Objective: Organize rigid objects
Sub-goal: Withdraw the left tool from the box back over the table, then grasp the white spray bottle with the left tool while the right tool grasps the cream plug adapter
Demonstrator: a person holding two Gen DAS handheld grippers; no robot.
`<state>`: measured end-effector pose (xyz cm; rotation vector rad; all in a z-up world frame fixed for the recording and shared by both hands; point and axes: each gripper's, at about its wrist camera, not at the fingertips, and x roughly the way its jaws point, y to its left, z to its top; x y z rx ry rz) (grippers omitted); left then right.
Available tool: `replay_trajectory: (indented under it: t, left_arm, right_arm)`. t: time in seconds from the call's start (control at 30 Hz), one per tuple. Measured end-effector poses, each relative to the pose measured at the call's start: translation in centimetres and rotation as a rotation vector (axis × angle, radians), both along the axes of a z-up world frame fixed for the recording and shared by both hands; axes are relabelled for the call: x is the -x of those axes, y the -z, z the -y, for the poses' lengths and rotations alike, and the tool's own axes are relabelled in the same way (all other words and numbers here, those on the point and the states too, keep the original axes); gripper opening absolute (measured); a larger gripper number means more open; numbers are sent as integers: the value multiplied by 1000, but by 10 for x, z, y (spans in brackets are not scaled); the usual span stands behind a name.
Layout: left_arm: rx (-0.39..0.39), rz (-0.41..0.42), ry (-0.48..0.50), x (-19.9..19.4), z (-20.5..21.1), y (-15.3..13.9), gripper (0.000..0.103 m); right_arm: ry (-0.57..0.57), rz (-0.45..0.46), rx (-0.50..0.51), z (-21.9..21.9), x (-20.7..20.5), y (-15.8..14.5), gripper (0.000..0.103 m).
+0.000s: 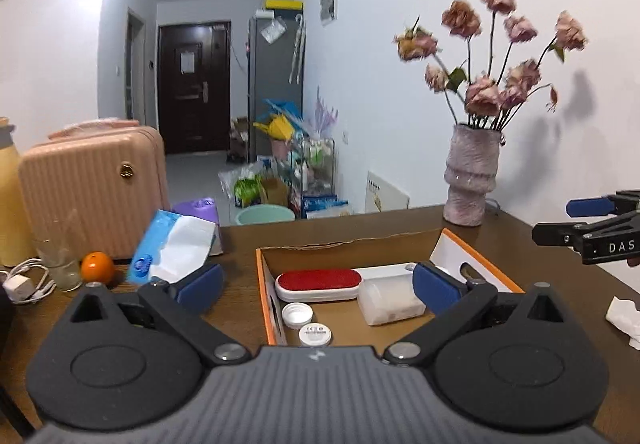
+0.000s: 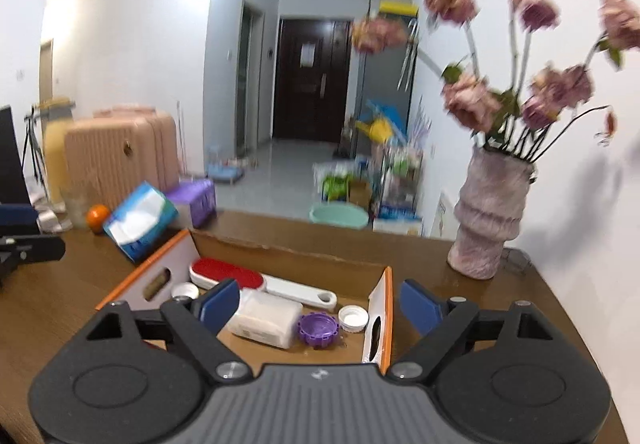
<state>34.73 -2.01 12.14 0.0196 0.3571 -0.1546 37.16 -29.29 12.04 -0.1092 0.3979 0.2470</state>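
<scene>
Both the left gripper (image 1: 318,286) and right gripper (image 2: 320,304) hover released and empty above the cardboard box (image 2: 280,248), where the lint brush (image 2: 228,273), plastic case (image 2: 266,318) and caps already lie, suggesting sorting nearly finished.

The left gripper (image 1: 318,286) hangs tilted slightly downward, its blue pads (image 1: 200,286) spread wide with nothing clamped between them. The right gripper (image 2: 318,304) sits at its three o'clock, likewise angled down, jaws parted and empty.
</scene>
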Motion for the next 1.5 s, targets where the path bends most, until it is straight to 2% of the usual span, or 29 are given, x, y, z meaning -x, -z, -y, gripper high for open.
replay_trajectory:
  t: [0.2, 0.33, 0.53, 0.6, 0.73, 0.9, 1.13, 1.37, 1.5]
  left_arm:
    - [13, 58, -47, 67, -1, 7, 103]
    - [20, 81, -29, 124, -3, 19, 103]
    - [-26, 163, -4, 202, -5, 40, 103]
    - [-15, 163, -7, 224, -11, 48, 103]
    - [10, 123, -39, 249, -21, 64, 103]
    - [-9, 99, -79, 261, -29, 74, 103]
    - [-21, 69, -34, 264, -22, 91, 103]
    - [11, 47, -21, 251, -22, 96, 103]
    - [13, -2, -1, 229, -20, 105, 103]
  right_arm:
    - [18, 115, -11, -3, 79, 10, 91]
    - [22, 161, -7, -2, 147, 25, 93]
    - [27, 141, -49, 3, 244, 61, 97]
    - [42, 134, -84, 7, 269, 76, 101]
    - [104, 100, -149, 22, 307, 102, 102]
    - [176, 80, -165, 37, 324, 110, 102]
    - [179, 120, -163, 27, 337, 103, 102]
    - [164, 125, -125, 17, 311, 91, 102]
    - [152, 80, -106, 14, 291, 97, 99]
